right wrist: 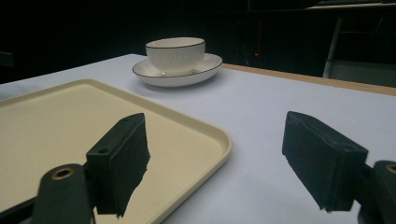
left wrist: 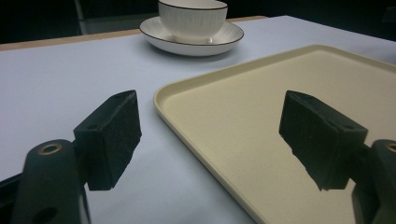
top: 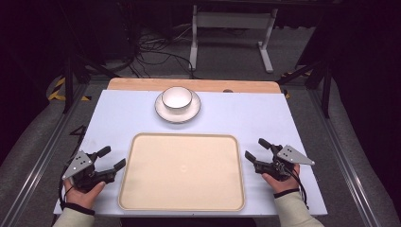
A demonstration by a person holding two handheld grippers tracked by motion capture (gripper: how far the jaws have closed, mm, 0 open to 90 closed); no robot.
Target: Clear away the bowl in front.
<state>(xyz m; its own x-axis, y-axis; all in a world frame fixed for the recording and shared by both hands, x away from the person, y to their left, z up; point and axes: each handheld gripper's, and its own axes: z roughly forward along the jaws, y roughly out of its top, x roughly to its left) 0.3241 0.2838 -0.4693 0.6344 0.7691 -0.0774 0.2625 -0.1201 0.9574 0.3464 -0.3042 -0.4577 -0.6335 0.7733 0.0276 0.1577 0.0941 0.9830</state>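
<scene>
A white bowl [top: 177, 98] with a dark rim stands on a white saucer [top: 178, 113] at the far middle of the table; it shows too as the bowl [left wrist: 192, 17] on its saucer [left wrist: 196, 41] and the bowl [right wrist: 175, 54] on its saucer [right wrist: 180, 74]. A cream tray [top: 182, 171] lies bare in front of me, seen also as the tray [left wrist: 280, 116] and the tray [right wrist: 56, 126]. My left gripper [top: 112, 159] rests open at the tray's left edge, nothing between its jaws. My right gripper [top: 256, 149] stands open at the tray's right edge, likewise holding nothing.
A pale blue mat [top: 123, 116] covers the table, with a wooden strip [top: 142, 84] along the far edge. Beyond it stand a white frame [top: 231, 28] and cables [top: 151, 52] on the floor. Dark stands flank the table on both sides.
</scene>
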